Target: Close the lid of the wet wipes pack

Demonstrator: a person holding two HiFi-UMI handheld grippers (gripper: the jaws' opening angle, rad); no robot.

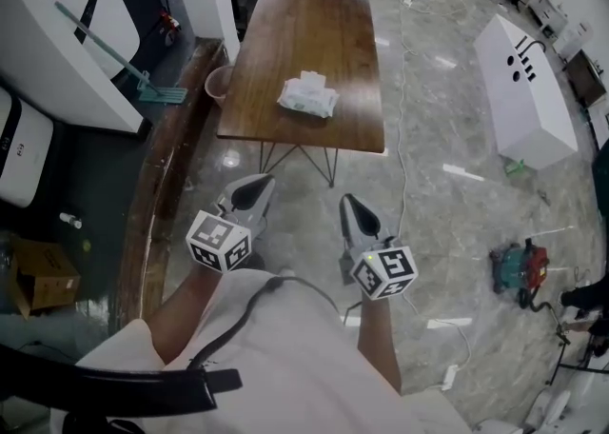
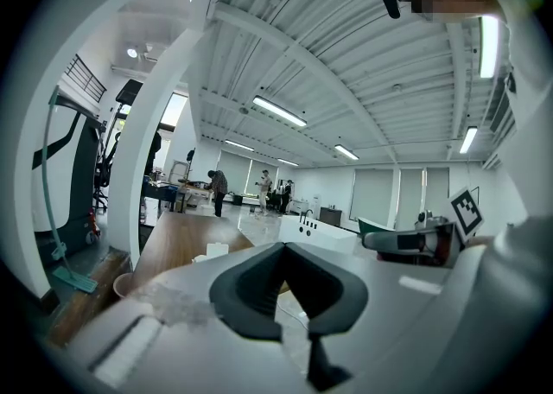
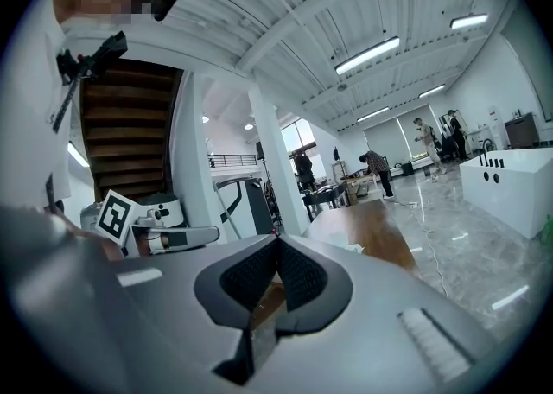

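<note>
Left tool (image 1: 253, 190): held low in front of the person, well short of the table (image 1: 304, 32). Its jaws are pressed together with nothing between them.

Wipes pack (image 1: 307, 97): lies flat on the table, about midway across and toward the near end, well apart from both tools. A white piece stands up at its far side. It could be the open lid or a pulled wipe; too small to tell.

Handling, as a judgement: a soft film pack, light, likely to dent under pressure and to skate on the smooth wood. The lid is probably the only stiff part, a thin hinged plastic flap. Better not to pinch the body. Pin one end of the pack with a closed tool, then push the flap's free edge over and down with the other. Press squarely over the opening, or the pack may buckle.

Right tool (image 1: 356, 215): near, beside the left one, likewise closed tight and empty.
</note>
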